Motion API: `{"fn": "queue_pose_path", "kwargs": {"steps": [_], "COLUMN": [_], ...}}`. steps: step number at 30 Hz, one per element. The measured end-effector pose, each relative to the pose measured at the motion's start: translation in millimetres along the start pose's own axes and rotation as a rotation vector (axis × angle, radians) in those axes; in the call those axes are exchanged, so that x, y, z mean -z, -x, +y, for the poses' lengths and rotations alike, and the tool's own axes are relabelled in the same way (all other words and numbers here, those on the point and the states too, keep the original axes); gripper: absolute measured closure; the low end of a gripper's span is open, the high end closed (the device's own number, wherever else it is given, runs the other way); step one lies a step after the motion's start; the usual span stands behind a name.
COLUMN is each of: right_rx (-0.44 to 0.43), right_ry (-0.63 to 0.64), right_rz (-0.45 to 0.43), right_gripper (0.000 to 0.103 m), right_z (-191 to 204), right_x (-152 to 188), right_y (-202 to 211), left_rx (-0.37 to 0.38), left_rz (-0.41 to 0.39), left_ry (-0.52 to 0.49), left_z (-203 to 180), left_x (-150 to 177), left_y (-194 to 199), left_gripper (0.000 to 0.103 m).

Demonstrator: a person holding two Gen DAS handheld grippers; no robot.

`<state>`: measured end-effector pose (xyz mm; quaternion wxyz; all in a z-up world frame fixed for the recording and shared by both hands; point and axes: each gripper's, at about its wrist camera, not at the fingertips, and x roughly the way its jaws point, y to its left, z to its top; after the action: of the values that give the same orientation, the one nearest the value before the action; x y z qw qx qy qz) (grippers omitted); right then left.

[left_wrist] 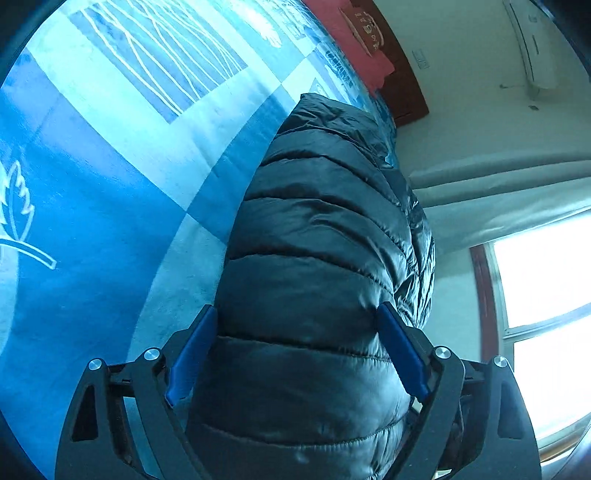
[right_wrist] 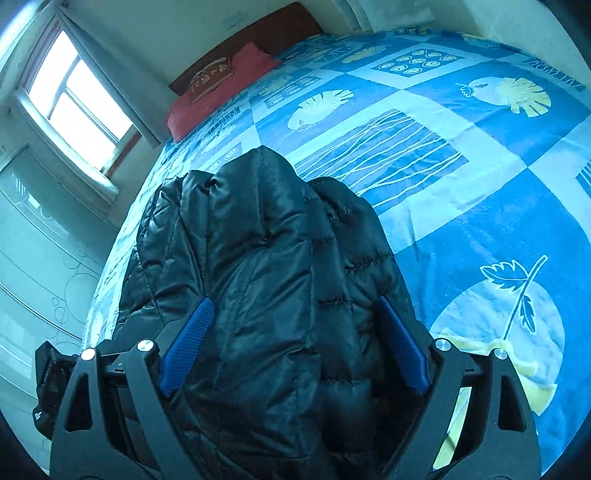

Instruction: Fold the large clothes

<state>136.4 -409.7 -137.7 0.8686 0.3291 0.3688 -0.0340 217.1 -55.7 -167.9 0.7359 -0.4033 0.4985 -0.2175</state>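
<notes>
A black quilted puffer jacket (left_wrist: pixel 317 258) lies bunched on a bed with a blue patterned cover (left_wrist: pixel 92 177). In the left wrist view my left gripper (left_wrist: pixel 297 325) has its blue pads on both sides of a thick fold of the jacket, pressing into it. In the right wrist view my right gripper (right_wrist: pixel 295 317) holds another thick bunch of the same jacket (right_wrist: pixel 266 258) between its blue pads, over the bed cover (right_wrist: pixel 461 192). The jacket fills the space between both pairs of fingers and hides what is under it.
A red pillow (right_wrist: pixel 218 92) lies at the wooden headboard (right_wrist: pixel 258 33). A bright window (right_wrist: pixel 74 99) with a curtain is beside the bed. An air conditioner (left_wrist: pixel 532 44) hangs on the wall. The bed cover stretches wide beside the jacket.
</notes>
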Motion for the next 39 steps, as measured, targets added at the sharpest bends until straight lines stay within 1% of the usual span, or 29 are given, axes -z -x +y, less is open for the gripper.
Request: {"fn": "queue_pose_path", "kwargs": {"steps": [2, 4, 5, 7, 8, 10, 12, 13, 15, 18, 19, 20, 22, 23, 25, 28, 33, 39], "right_rx": [-0.003, 0.015, 0.023, 0.016, -0.005, -0.091, -0.178, -0.196, -0.200, -0.188, -0.194, -0.209, -0.239, -0.256, -0.279, -0.293, -0.309, -0.365], "right_ry": [-0.012, -0.003, 0.003, -0.015, -0.035, -0.116, -0.173, -0.171, -0.134, -0.105, -0.102, -0.100, -0.102, -0.104, -0.106, -0.097, -0.067, -0.042], "right_rz": [-0.034, -0.066, -0.068, -0.043, -0.028, 0.021, 0.059, 0.072, 0.095, 0.112, 0.119, 0.129, 0.141, 0.142, 0.133, 0.108, 0.052, 0.015], "right_gripper": [0.012, 0.012, 0.012, 0.007, 0.006, 0.002, 0.002, 0.002, 0.002, 0.009, 0.015, 0.019, 0.034, 0.037, 0.047, 0.055, 0.061, 0.064], "right_z": [-3.4, -3.8, -4.7, -11.9, -17.2, -35.1, -47.3, -48.0, -42.3, -34.1, -33.3, -32.1, -30.6, -30.2, -31.4, -26.3, -13.7, 8.5], "right_x": [-1.0, -1.4, -2.2, -4.1, -5.3, -5.7, -5.1, -5.1, -4.5, -1.4, -1.7, -0.9, 0.6, 1.2, 3.4, 7.6, 9.4, 4.9], "right_y": [3.1, 7.5, 6.5, -0.6, -4.9, -17.3, -24.6, -26.0, -28.3, -31.2, -32.1, -32.9, -33.3, -33.0, -30.9, -26.7, -18.0, -15.8], "left_rx": [0.019, 0.027, 0.027, 0.025, 0.022, 0.021, 0.017, 0.015, 0.013, 0.024, 0.032, 0.037, 0.045, 0.046, 0.043, 0.035, 0.041, 0.049], "left_rz": [0.003, 0.009, 0.011, 0.013, 0.014, 0.016, 0.018, 0.020, 0.025, 0.045, 0.055, 0.064, 0.077, 0.082, 0.092, 0.093, 0.098, 0.085], "left_ry": [0.024, 0.038, 0.037, 0.035, 0.032, 0.029, 0.021, 0.016, 0.001, -0.008, -0.011, -0.017, -0.028, -0.033, -0.048, -0.075, -0.109, -0.131], "left_z": [6.3, 10.0, 11.5, 11.7, 11.4, 12.1, 11.6, 10.5, 8.1, 7.6, 7.4, 7.0, 6.2, 4.8, 0.3, -8.7, -20.6, -27.1], "left_x": [-1.2, 0.4, 1.4, 2.4, 2.9, 3.3, 3.7, 2.3, 1.5, 1.8, 1.6, 1.9, 3.7, 4.1, 5.1, 5.2, 5.7, 1.9], "left_y": [-3.1, -6.9, -7.3, -9.1, -10.3, -12.8, -16.3, -18.2, -20.5, -22.5, -23.1, -23.6, -24.7, -26.0, -27.0, -29.4, -30.2, -21.3], "left_gripper": [0.016, 0.015, 0.015, 0.014, 0.014, 0.014, 0.012, 0.012, 0.012, 0.013, 0.013, 0.013, 0.014, 0.014, 0.014, 0.014, 0.014, 0.014]}}
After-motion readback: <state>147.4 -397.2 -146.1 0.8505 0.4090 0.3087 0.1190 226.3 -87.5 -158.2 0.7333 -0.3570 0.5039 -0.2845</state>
